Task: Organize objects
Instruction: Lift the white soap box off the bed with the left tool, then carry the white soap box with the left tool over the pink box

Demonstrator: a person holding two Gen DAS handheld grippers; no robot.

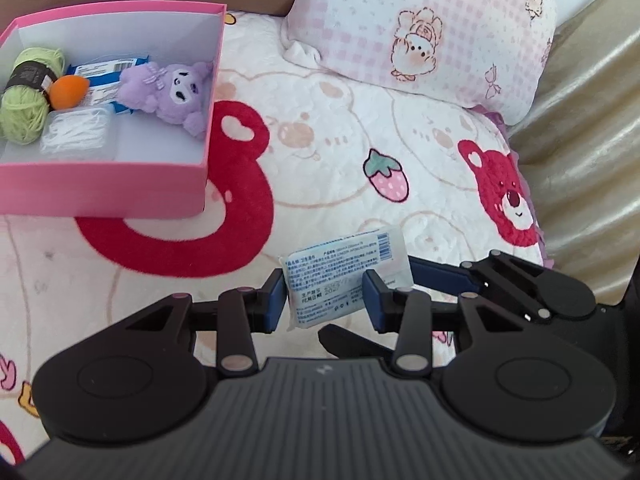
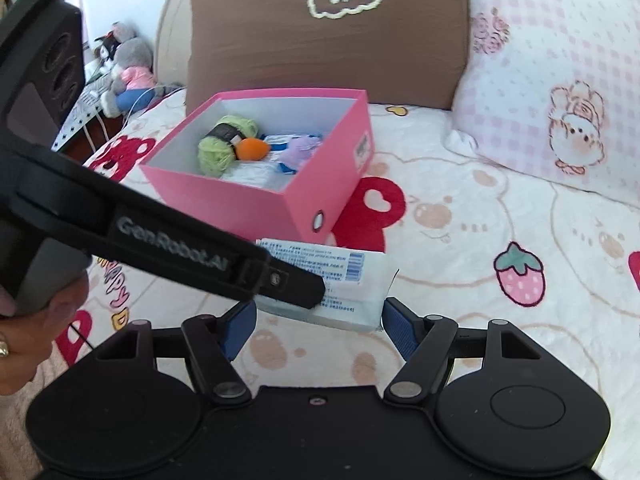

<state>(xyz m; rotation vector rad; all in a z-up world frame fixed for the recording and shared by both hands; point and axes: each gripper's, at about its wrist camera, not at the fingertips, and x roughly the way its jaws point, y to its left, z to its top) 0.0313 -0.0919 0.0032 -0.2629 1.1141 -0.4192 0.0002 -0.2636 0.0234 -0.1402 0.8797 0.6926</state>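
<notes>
A white tissue pack (image 1: 344, 276) with printed text and a blue barcode is held above the blanket between the blue pads of my left gripper (image 1: 326, 300), which is shut on it. In the right wrist view the pack (image 2: 344, 288) lies just ahead of my right gripper (image 2: 316, 326), which is open and empty; the left gripper's black finger crosses over the pack. A pink box (image 1: 120, 188) at upper left holds green yarn (image 1: 28, 96), an orange ball (image 1: 68, 90), a purple plush (image 1: 176, 88), a blue-white pack and a clear bag.
A cartoon-print blanket (image 1: 360, 140) covers the bed. A pink checked pillow (image 1: 424, 28) lies at the back right, a brown cushion (image 2: 320, 40) behind the box (image 2: 256, 204). A gold cover (image 1: 588, 160) is on the right. Plush toys (image 2: 128, 68) sit beyond the bed's left edge.
</notes>
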